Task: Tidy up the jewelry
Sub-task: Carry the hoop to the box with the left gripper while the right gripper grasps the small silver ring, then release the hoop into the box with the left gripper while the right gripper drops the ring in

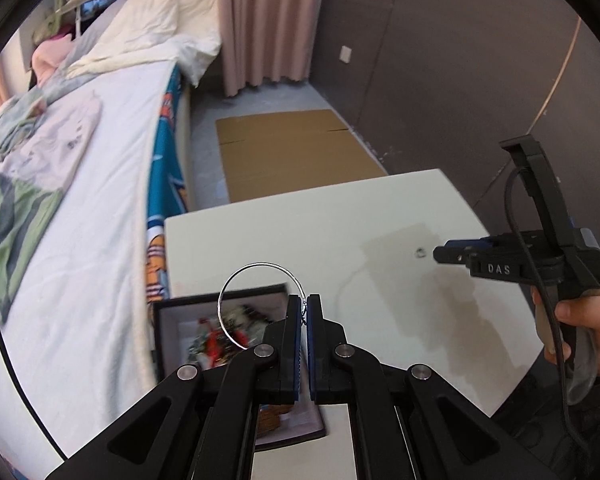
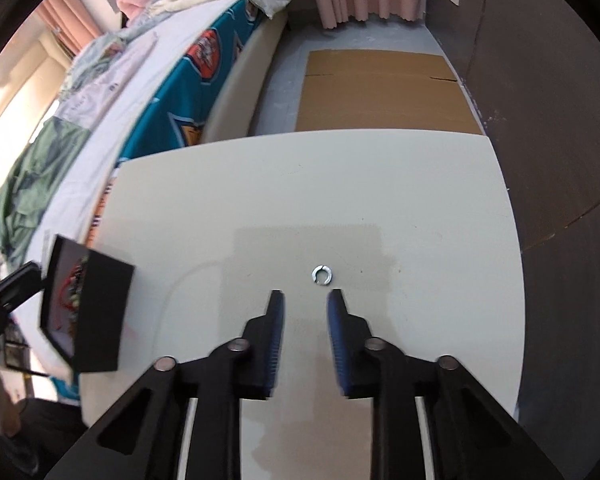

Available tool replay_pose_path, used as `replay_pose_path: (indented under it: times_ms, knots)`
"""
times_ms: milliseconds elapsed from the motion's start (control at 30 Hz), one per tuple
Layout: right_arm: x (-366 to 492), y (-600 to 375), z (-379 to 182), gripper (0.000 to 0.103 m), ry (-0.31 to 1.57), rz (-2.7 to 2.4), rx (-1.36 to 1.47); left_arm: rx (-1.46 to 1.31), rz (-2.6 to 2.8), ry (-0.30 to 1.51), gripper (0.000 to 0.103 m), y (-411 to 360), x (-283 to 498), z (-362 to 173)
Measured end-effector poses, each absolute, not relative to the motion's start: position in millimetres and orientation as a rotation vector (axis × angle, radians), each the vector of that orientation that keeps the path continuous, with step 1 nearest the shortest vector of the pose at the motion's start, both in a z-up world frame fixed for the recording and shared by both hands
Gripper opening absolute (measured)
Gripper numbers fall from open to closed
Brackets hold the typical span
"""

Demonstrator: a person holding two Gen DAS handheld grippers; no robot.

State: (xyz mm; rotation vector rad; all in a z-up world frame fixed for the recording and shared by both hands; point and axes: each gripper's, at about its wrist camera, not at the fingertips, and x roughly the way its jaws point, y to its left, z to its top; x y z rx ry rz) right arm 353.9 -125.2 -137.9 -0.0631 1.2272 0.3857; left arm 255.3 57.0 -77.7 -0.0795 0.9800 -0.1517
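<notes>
My left gripper (image 1: 304, 305) is shut on a thin silver bangle (image 1: 236, 280) and holds it above an open black jewelry box (image 1: 168, 328) with colourful pieces inside, at the white table's (image 1: 300, 224) left edge. A small silver open ring (image 2: 321, 274) lies on the table; it also shows in the left wrist view (image 1: 420, 253). My right gripper (image 2: 305, 300) is open, its fingertips just short of the ring on either side. In the left wrist view the right gripper (image 1: 440, 255) sits just right of the ring. The box (image 2: 96, 312) is at the left in the right wrist view.
A bed (image 1: 100, 200) with white sheets, clothes and a teal patterned cover runs along the table's left. A flattened cardboard sheet (image 1: 292, 152) lies on the floor beyond the table. A dark wall (image 1: 460, 80) stands to the right, pink curtains (image 1: 268, 20) behind.
</notes>
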Motion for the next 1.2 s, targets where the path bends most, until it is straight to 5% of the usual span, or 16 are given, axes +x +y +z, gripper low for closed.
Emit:
replay_pose_path:
  times_ms: [667, 733, 867, 900, 1200]
  knots:
    - [366, -111, -158, 0.014, 1.258, 0.314, -0.161, -0.120, -0.178, 1.065, 0.003, 77, 243, -91]
    - [360, -111, -151, 0.014, 1.241, 0.321, -0.151, -0.164, -0.186, 1.080, 0.007, 82, 245, -91]
    - [344, -112, -129, 0.014, 1.204, 0.354, -0.106, -0.199, -0.164, 1.053, 0.056, 90, 240, -84]
    - [337, -111, -121, 0.014, 1.189, 0.369, -0.100, -0.196, -0.158, 1.035, 0.062, 91, 238, -80]
    - [300, -81, -74, 0.014, 1.116, 0.516, -0.022, -0.210, -0.121, 0.983, 0.062, 108, 225, -62]
